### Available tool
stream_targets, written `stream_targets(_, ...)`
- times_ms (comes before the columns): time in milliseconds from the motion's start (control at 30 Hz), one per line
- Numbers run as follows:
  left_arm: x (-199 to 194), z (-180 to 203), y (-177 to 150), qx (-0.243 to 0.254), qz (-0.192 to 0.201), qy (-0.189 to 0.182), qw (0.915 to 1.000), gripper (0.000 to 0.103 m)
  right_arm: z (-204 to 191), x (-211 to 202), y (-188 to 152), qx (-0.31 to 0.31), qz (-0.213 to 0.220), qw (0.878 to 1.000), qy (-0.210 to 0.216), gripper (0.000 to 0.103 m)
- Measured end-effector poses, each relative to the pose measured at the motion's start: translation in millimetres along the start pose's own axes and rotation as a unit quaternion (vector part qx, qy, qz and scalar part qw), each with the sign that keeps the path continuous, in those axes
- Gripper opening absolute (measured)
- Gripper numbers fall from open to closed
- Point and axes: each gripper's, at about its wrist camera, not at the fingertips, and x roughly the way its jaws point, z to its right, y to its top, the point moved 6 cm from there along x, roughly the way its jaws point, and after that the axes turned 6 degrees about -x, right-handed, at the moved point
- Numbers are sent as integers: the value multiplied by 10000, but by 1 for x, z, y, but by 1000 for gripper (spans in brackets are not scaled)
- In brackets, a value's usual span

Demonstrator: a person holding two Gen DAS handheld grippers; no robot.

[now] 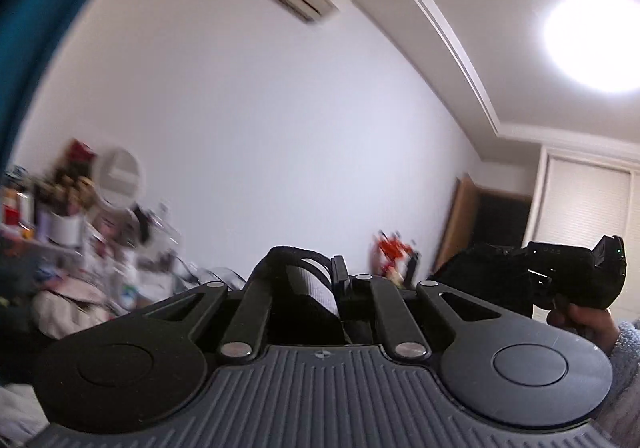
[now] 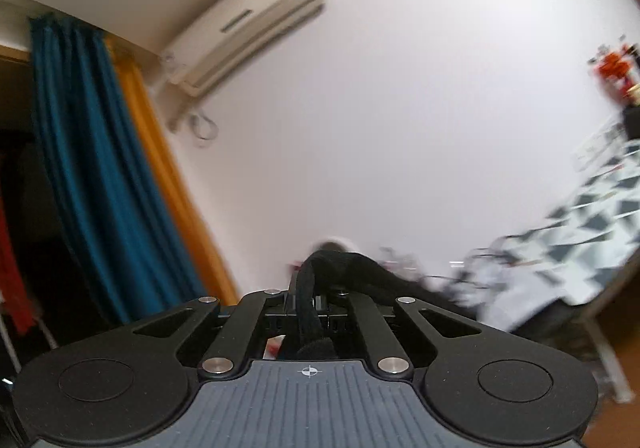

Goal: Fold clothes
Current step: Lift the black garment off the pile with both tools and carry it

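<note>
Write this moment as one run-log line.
left gripper: shut on black garment | right gripper: shut on black garment | both raised, pointing level at wall | fold not yet done

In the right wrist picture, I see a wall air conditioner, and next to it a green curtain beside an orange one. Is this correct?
Not quite. The right wrist view shows the air conditioner and the orange curtain, but the curtain beside it is blue, not green.

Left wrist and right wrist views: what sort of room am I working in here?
Most likely a lived-in bedroom at home. A wall-mounted air conditioner hangs beside blue and orange curtains, a patterned bedspread lies at the right, and a cluttered shelf stands against the white wall.
</note>
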Motion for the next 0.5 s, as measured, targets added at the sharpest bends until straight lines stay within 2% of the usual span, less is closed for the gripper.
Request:
stream_targets(133, 55, 60, -45, -155, -175, -163, 9996, 10, 87, -71, 11, 55, -84, 9999, -27, 3)
stream_targets(233, 107, 125, -86, -241, -344, -145, 9990, 10, 151, -124, 19, 0, -207, 9998, -84, 3)
stream_targets(400, 191, 234, -132, 57, -955, -466, 9943, 10, 246, -205, 42, 153, -374, 9990, -207, 3)
stream_targets(500, 226, 258, -144, -62, -1031, -574, 9930, 10, 287, -236, 64, 54, -328, 9989, -331, 3)
